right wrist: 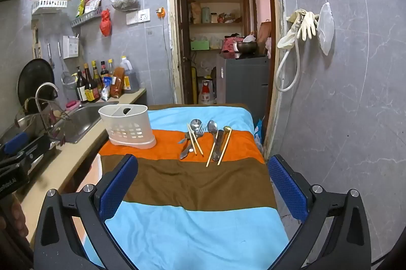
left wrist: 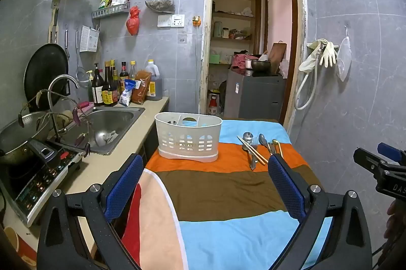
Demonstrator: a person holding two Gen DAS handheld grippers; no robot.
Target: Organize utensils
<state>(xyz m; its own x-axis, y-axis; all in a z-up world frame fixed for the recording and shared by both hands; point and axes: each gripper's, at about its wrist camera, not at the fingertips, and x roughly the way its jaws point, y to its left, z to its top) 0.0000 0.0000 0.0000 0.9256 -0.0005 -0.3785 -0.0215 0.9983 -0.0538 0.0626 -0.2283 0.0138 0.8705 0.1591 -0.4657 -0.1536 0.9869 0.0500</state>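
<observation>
While both of my grippers hang over the near end of the table, I see a soft striped cloth (right wrist: 203, 183) covering it in bands of sky blue, brown and orange. On the orange band stands a white plastic caddy (right wrist: 128, 126), oval, with a slotted lattice wall and an inner divider. To its right lie the utensils (right wrist: 203, 138) in a loose cluster: polished steel spoons and a fork, a gold-bowled spoon, and pale wooden chopsticks crossing them at slants.

My right gripper (right wrist: 203, 186) has its jaws spread wide, the blue pads (right wrist: 118, 183) dimpled like mesh, with nothing between them; the utensils lie well ahead of the tips, roughly centred between them. My left gripper (left wrist: 205, 186) is likewise spread and empty. The caddy (left wrist: 187, 135) sits ahead of it, towards its left finger, and the utensils (left wrist: 256, 145) lie just beyond its right pad (left wrist: 285, 183).
</observation>
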